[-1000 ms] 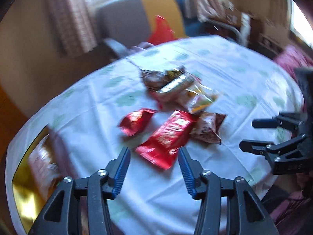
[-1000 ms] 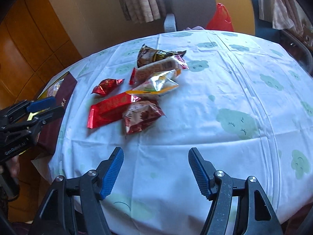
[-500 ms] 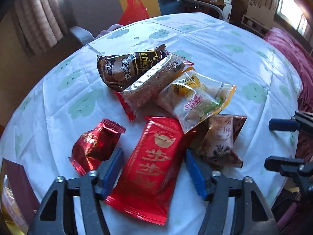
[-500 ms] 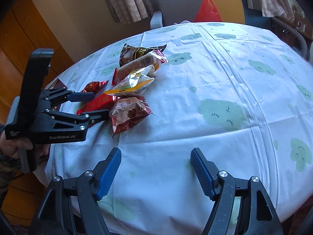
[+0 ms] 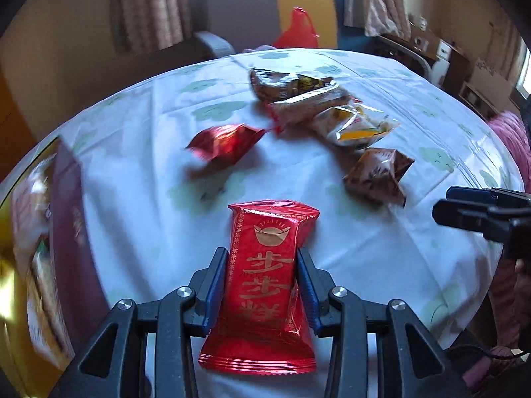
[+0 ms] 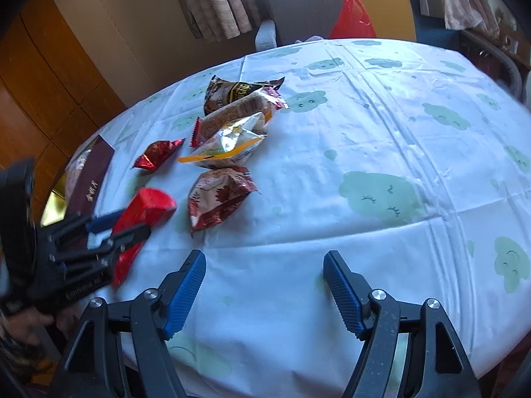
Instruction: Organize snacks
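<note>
My left gripper (image 5: 262, 258) has its jaws closing, and both blue pads press on a long red snack packet (image 5: 265, 282) with gold characters, held just above the table. From the right wrist view the same red packet (image 6: 146, 209) sticks out of the left gripper (image 6: 129, 225) at the left. Left on the cloth are a small red foil packet (image 5: 225, 142), a brown packet (image 5: 378, 175), a yellow and clear packet (image 5: 355, 126), a long pale packet (image 5: 308, 102) and a dark packet (image 5: 282, 83). My right gripper (image 6: 265, 260) hangs open over bare cloth.
A round table (image 6: 381, 132) carries a pale blue cloud-print cloth. A gold box with a maroon lid (image 5: 66, 215) holding packets sits at the table's left edge. A grey and yellow chair with a red bag (image 5: 295, 30) stands behind the table.
The left gripper came down over the long red packet, closed on it and drew it back off the pile. The right gripper stayed in place and open.
</note>
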A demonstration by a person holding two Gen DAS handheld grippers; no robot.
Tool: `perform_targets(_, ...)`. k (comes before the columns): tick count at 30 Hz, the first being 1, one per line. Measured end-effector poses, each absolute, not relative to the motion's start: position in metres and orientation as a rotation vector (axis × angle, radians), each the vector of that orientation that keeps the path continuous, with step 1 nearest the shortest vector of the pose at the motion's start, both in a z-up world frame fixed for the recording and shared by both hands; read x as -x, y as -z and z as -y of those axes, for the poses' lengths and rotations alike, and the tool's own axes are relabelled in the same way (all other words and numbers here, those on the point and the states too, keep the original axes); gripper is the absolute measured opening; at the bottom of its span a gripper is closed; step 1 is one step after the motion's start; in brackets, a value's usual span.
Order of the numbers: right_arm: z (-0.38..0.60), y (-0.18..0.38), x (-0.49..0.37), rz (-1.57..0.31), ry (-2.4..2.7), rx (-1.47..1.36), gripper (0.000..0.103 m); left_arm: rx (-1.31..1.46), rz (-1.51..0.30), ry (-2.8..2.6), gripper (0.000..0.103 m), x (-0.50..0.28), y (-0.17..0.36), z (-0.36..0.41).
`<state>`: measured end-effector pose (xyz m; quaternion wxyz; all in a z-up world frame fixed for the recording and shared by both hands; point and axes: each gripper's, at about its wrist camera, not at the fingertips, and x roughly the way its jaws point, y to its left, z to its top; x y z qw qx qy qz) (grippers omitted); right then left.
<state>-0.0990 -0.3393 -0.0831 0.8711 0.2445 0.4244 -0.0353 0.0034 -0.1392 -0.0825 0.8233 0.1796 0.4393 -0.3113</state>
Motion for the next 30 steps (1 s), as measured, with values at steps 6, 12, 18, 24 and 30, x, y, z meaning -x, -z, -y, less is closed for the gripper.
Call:
perform_targets(6, 0.326, 0.076, 0.074, -0.890, -0.016, -0.590, 0.074, -0.334, -0.904, 0.614, 0.042, 0.005, 0.085, 0.130)
perform_targets(12, 0.325, 0.078, 0.036, -0.912, 0.066, -0.646, 0.080, -0.300, -0.905, 0.617, 0.042, 0.004, 0.085, 0.126)
perform_targets(18, 0.313, 0.080, 0.011, -0.942, 0.091, -0.508, 0.071, -0.288, -0.899, 0.622, 0.042, 0.005, 0.086, 0.124)
perform_targets(24, 0.324, 0.080, 0.025, -0.972, 0.070, -0.309, 0.050, -0.277, -0.897, 0.626, 0.042, 0.005, 0.086, 0.121)
perform_targets(30, 0.367, 0.080, 0.059, -0.988, 0.132, -0.340, 0.080, -0.270, -0.896, 0.623, 0.042, 0.006, 0.086, 0.121)
